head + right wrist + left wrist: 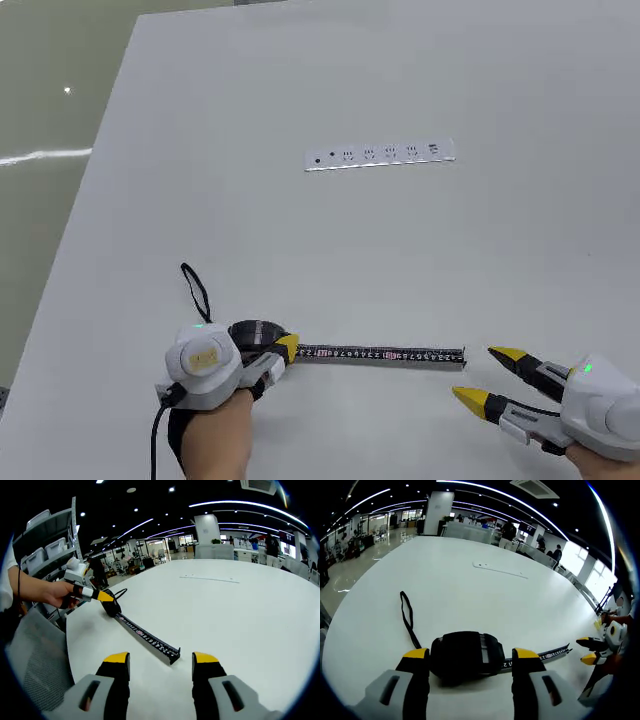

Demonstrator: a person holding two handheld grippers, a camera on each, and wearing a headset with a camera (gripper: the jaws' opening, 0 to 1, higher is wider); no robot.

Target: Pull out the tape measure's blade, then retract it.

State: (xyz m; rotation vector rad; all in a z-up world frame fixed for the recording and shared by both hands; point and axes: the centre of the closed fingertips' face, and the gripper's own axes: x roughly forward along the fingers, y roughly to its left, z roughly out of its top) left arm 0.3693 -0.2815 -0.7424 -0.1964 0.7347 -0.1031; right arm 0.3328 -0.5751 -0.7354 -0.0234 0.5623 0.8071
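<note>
White desk (400, 60) in a bright open hall: the left gripper (470, 655) clamps the black tape measure (255, 332) at 7 o'clock, its blade (380, 354) lying flat on the desk and reaching toward 3 o'clock. The right gripper (488, 375), jaws wide and empty, hovers just beside the blade's tip. A power strip (380, 155) lies at 12 o'clock. The case looks compact and rigid; the thin blade is likely springy, best pinched at its end hook.

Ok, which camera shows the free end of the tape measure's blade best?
The right gripper view: the blade end lies close, just ahead of the open right gripper. The head view shows it small, from above; the left gripper view shows it distant, beyond the case.
</note>
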